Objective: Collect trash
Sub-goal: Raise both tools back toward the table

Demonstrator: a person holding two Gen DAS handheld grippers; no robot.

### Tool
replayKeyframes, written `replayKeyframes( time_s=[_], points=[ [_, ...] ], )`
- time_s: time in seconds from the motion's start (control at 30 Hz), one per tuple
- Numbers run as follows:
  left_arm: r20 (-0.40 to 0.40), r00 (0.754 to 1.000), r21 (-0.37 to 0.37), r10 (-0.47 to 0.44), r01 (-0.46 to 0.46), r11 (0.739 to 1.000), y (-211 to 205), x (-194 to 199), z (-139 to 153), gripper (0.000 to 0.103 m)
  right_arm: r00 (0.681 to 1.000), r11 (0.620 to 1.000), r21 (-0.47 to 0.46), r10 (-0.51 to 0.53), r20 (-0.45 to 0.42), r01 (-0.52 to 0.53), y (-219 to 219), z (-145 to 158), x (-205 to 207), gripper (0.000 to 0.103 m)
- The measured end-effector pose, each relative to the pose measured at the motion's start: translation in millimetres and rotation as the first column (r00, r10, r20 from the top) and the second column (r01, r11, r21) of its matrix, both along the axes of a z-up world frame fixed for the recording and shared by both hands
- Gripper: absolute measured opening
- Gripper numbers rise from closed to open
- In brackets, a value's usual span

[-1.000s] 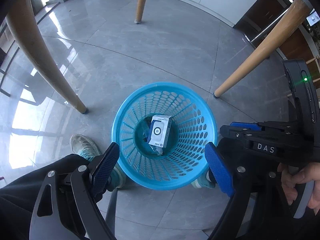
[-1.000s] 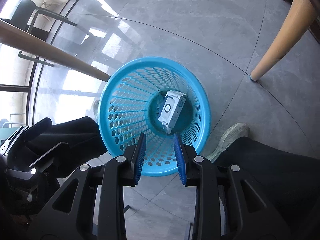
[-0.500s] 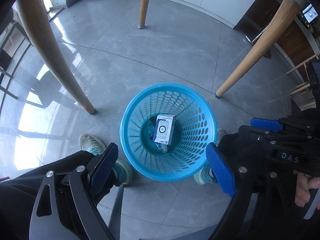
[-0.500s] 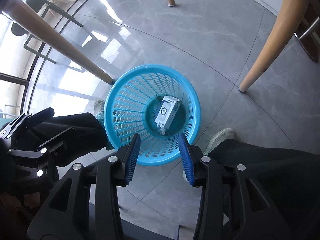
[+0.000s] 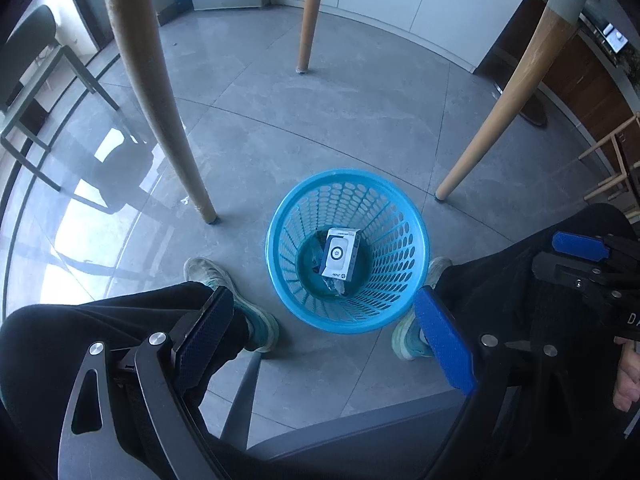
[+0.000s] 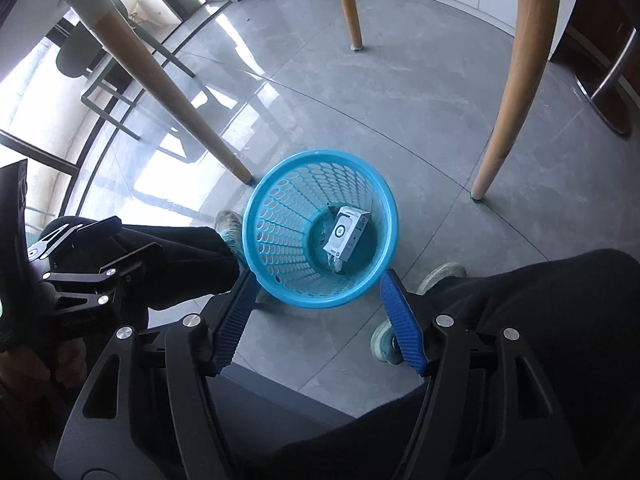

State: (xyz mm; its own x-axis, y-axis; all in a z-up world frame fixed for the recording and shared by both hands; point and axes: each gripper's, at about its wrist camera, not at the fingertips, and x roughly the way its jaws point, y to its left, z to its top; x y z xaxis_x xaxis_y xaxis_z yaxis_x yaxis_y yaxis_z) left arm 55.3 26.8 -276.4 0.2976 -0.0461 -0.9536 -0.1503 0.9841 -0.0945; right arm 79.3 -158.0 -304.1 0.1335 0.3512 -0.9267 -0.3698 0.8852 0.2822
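Note:
A round blue plastic basket [image 5: 404,216] stands on the grey tile floor; it also shows in the right wrist view [image 6: 276,216]. A white and blue box [image 5: 341,253] lies at its bottom on some crumpled trash, also seen in the right wrist view [image 6: 346,233]. My left gripper [image 5: 324,344] is open and empty, held high above the basket's near side. My right gripper [image 6: 318,322] is open and empty, also high above the basket's near rim. The right gripper shows at the right edge of the left wrist view [image 5: 580,246].
Wooden table legs [image 5: 160,92] [image 5: 500,112] [image 6: 516,76] stand around the basket. The person's legs and shoes [image 5: 228,280] [image 6: 440,274] flank it. A grey chair seat edge [image 5: 360,428] lies below the grippers. A green chair [image 6: 92,56] stands at the left.
Both grippers have risen away from the basket, which looks smaller now. The right gripper's jaws have opened wide. The box has stayed in the basket.

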Motion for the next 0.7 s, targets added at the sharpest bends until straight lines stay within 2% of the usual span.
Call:
replayKeyframes(
  time_s=[0.07, 0.2, 0.37, 0.5, 0.7],
  points=[
    [0.016, 1.000, -0.014, 0.010, -0.009, 1.000, 2.9, -8.0, 8.9, 0.090, 1.000, 1.000, 0.004, 0.006, 0.022, -0.006, -5.9, 10.9, -8.2, 0.068],
    [0.053, 0.999, -0.008, -0.012, 0.012, 1.000, 0.5, -27.4, 29.8, 0.090, 0.997, 0.999, 0.023, 0.022, 0.076, -0.024, -19.7, 34.3, -29.9, 0.069],
    [0.142, 0.988, -0.003, -0.059, 0.060, 0.998, -3.4, -50.9, 74.8, 0.090, 0.986, 0.997, 0.051, 0.041, 0.159, -0.049, -35.8, 76.1, -52.0, 0.072],
    [0.237, 0.970, 0.005, -0.053, 0.053, 0.999, 3.4, -64.1, 118.1, 0.091, 0.971, 0.996, 0.081, 0.029, 0.237, -0.050, -45.4, 112.0, -63.0, 0.072],
    [0.370, 0.929, 0.023, -0.029, 0.022, 1.000, 8.8, -71.8, 171.1, 0.092, 0.939, 0.988, 0.141, 0.006, 0.343, -0.058, -53.9, 169.3, -69.0, 0.074]
  ],
)
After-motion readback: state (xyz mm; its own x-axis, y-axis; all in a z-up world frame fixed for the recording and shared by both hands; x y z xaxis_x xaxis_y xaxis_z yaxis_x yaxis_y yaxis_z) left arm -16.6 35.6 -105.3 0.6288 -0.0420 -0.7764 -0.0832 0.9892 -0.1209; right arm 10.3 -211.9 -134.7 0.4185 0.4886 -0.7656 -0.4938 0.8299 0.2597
